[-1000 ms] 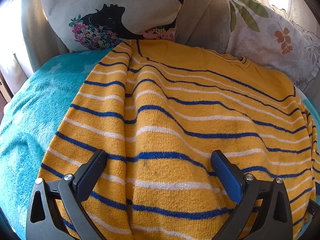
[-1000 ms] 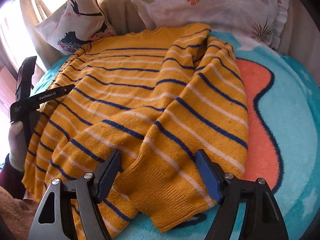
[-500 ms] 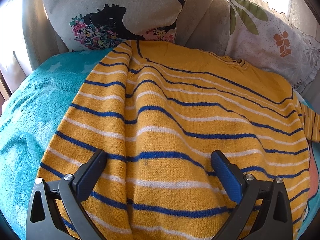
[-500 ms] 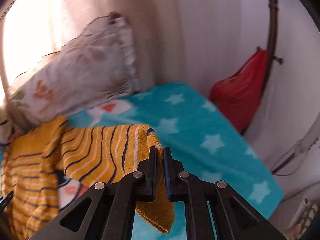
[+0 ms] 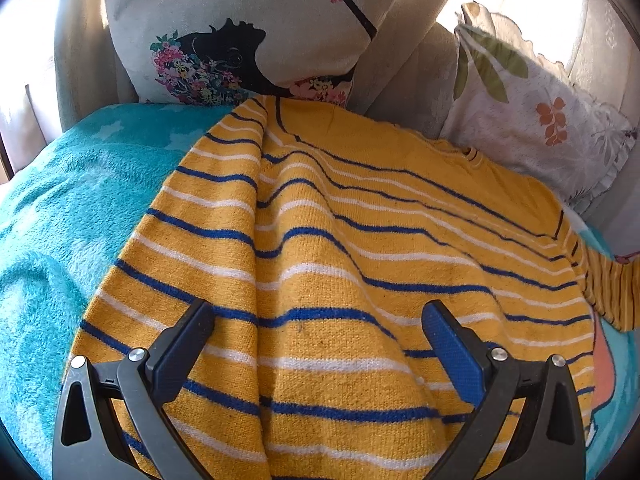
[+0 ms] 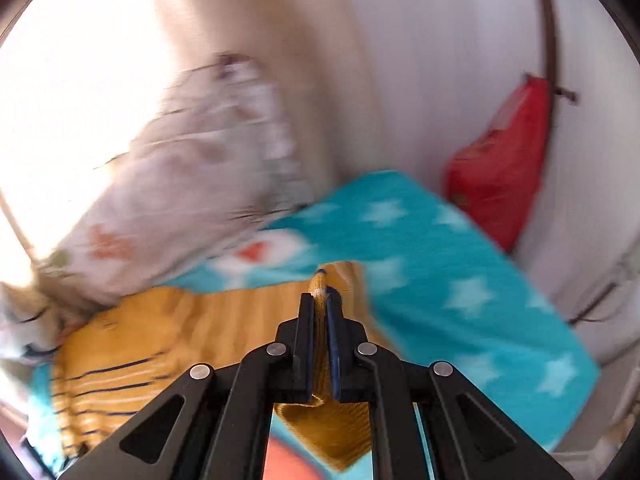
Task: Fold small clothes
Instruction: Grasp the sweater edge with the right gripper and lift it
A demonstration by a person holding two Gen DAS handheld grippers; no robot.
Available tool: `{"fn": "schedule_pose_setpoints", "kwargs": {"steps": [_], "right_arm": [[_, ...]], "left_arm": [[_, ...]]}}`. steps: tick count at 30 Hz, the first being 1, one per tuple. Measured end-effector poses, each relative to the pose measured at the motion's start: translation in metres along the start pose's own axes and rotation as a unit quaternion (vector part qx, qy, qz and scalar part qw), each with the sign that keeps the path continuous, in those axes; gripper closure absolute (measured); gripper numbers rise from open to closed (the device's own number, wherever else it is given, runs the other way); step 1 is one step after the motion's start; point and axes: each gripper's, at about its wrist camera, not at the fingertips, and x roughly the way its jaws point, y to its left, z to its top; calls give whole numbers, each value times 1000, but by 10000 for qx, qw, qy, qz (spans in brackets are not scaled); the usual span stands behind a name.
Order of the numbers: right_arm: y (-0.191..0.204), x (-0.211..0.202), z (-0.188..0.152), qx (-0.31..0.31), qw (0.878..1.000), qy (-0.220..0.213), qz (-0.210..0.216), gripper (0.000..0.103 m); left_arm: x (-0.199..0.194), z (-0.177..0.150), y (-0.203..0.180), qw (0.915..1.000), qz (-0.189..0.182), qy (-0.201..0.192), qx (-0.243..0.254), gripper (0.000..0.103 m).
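Note:
A yellow sweater with blue and white stripes lies spread on a teal blanket. My left gripper is open, hovering low over the sweater's body, its fingers apart over the fabric. My right gripper is shut on the sweater's sleeve cuff, holding it stretched out to the right of the body; the sleeve trails back to the left. The stretched sleeve also shows at the right edge of the left wrist view.
Two pillows stand at the back: one with a black bird print, one with leaf prints. A red bag hangs by the wall at the bed's right side. The right wrist view is motion-blurred.
My right gripper closed on the sleeve cuff and pulled the sleeve off the sweater's body out to the right. The left gripper stayed open in place.

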Motion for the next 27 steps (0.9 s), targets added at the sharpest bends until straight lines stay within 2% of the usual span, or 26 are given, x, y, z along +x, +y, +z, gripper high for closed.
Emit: {"fn": "schedule_pose_setpoints", "kwargs": {"steps": [3, 6, 8, 10, 13, 15, 18, 20, 23, 25, 27], "right_arm": [[70, -1, -10, -358, 9942, 179, 994, 96], [148, 6, -29, -772, 9756, 549, 1979, 96], [201, 15, -45, -1071, 9588, 844, 2493, 96], [250, 25, -63, -1422, 9442, 1018, 2791, 96], [314, 47, -93, -1636, 9206, 1417, 3250, 96], [349, 64, -113, -1795, 9124, 1592, 3317, 96], [383, 103, -139, -1844, 9063, 1931, 3277, 96], [394, 126, -155, -1818, 9089, 2090, 3117, 96], [408, 166, -162, -1797, 9093, 2330, 2942, 93], [407, 176, -166, -1755, 9049, 2558, 2914, 91], [404, 158, -161, -1959, 9032, 2371, 2995, 86]], "left_arm": [[-23, 4, 11, 9988, -425, -138, -177, 0], [-65, 11, 31, 9970, -528, -451, -333, 0], [-93, 16, 51, 9956, -403, -718, -441, 0], [-116, 16, 72, 9946, -106, -900, -507, 0], [-134, 13, 100, 9926, 410, -938, -652, 0], [-137, 9, 120, 9913, 567, -853, -829, 0], [-138, 0, 141, 9892, 678, -699, -1091, 0], [-138, -3, 151, 9879, 752, -647, -1192, 0], [-142, -6, 163, 9853, 842, -682, -1323, 0], [-146, -6, 170, 9838, 880, -725, -1387, 0], [-150, -7, 177, 9817, 955, -791, -1443, 0]]}}
